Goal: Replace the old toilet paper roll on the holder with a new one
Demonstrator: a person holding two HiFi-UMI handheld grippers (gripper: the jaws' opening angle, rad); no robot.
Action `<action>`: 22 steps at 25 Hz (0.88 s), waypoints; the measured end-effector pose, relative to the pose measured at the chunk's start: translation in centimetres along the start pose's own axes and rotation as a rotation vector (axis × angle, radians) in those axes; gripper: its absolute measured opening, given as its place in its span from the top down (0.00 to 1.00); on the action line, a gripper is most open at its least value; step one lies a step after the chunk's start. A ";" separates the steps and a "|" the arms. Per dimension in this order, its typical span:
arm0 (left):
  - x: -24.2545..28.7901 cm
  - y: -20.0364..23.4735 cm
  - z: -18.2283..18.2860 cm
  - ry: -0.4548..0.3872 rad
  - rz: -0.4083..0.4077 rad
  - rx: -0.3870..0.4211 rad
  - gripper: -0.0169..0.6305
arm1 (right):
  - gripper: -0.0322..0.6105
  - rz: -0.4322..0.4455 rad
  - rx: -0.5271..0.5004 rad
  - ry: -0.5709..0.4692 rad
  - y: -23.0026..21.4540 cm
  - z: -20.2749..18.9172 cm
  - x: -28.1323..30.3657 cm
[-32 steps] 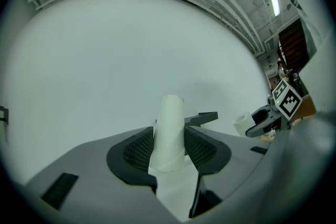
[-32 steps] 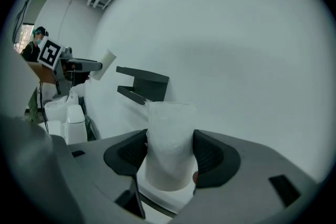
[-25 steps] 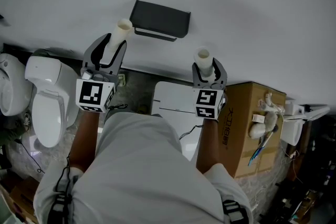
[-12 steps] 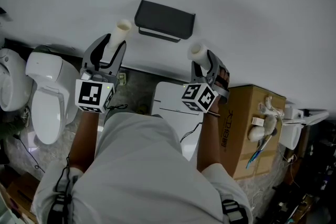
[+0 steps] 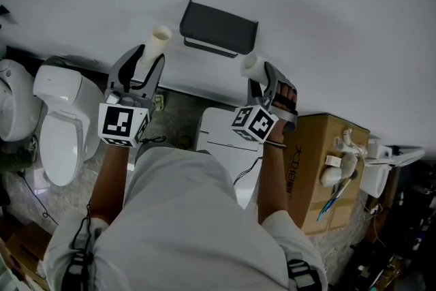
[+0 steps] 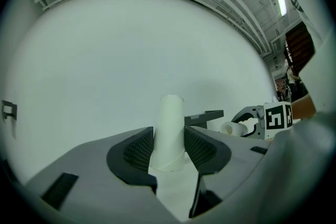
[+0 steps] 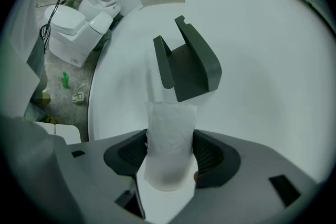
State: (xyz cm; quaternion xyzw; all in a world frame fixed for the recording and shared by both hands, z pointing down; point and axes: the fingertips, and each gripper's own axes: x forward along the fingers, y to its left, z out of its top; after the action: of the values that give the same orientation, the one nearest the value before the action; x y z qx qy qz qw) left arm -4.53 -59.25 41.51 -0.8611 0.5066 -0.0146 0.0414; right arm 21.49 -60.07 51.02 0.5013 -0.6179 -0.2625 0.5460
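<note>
Two pinches near the holder [image 5: 219,27]: left gripper [image 6: 169,147] on cardboard tube [image 6: 170,115], right gripper [image 7: 169,153] on white roll [image 7: 169,128].

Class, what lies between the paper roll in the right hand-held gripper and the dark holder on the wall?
Nothing but a narrow strip of bare white wall; the head view shows the paper roll just short of the holder.
</note>
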 end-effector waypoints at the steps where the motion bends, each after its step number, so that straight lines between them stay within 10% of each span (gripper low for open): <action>1: 0.0 0.0 0.0 -0.001 -0.001 -0.002 0.66 | 0.53 -0.001 -0.012 0.001 0.1 0.2 0.1; 22: -1.4 3.8 -0.9 -0.017 0.023 -0.056 0.66 | 0.53 -0.019 -0.166 -0.015 0.5 4.9 0.6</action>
State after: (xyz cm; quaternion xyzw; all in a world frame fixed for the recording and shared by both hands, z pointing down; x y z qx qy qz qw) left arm -8.52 -59.93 42.07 -0.8561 0.5163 0.0074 0.0219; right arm 16.82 -61.48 50.38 0.4582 -0.5930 -0.3219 0.5787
